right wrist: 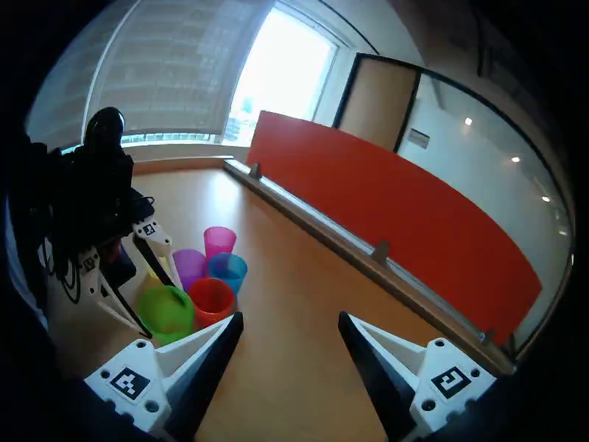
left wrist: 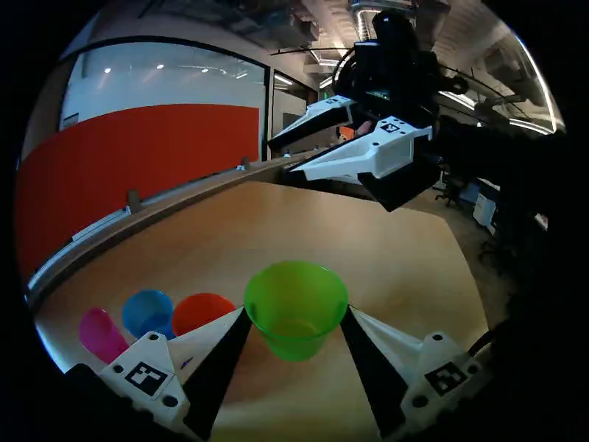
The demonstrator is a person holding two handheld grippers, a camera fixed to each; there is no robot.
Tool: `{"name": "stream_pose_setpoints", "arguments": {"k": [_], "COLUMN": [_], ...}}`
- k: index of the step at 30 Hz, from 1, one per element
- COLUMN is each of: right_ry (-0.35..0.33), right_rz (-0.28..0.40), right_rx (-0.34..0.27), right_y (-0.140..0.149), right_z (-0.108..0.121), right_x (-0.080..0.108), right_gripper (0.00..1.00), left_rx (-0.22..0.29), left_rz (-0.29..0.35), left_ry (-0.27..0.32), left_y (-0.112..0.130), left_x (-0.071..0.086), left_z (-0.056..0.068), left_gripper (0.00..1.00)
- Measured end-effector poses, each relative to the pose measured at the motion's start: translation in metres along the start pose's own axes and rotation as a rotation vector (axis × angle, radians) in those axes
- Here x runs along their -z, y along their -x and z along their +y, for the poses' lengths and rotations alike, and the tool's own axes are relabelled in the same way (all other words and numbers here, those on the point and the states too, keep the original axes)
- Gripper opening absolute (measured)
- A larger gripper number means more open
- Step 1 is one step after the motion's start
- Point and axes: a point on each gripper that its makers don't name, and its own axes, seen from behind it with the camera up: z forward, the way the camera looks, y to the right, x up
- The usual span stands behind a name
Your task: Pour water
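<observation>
Wooden table [left wrist: 368,243] holds the upright green cup [left wrist: 294,324], straddled by the left gripper [left wrist: 296,309]; whether its fingers press is unclear. The right gripper [right wrist: 291,318] hangs spread wide, empty, well apart from the cup, which lies ahead-left.

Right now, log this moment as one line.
left gripper: jaws closed on green cup, upright | right gripper: jaws open, empty, above table | other cups: clustered on table beside it
</observation>
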Motion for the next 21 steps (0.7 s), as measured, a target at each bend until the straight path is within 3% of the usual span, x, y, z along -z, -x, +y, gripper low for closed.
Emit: {"name": "stream_pose_setpoints", "arguments": {"k": [21], "right_ry": [0.003], "right_rz": [0.008], "right_rx": [0.004], "right_y": [-0.008], "right_z": [-0.001], "right_x": [-0.002], "right_gripper": [1.00], "left_rx": [0.016], "left_rz": [0.163], "left_ry": [-0.065], "left_y": [-0.052], "left_x": [0.030], "left_z": [-0.022], "left_gripper": [0.85]}}
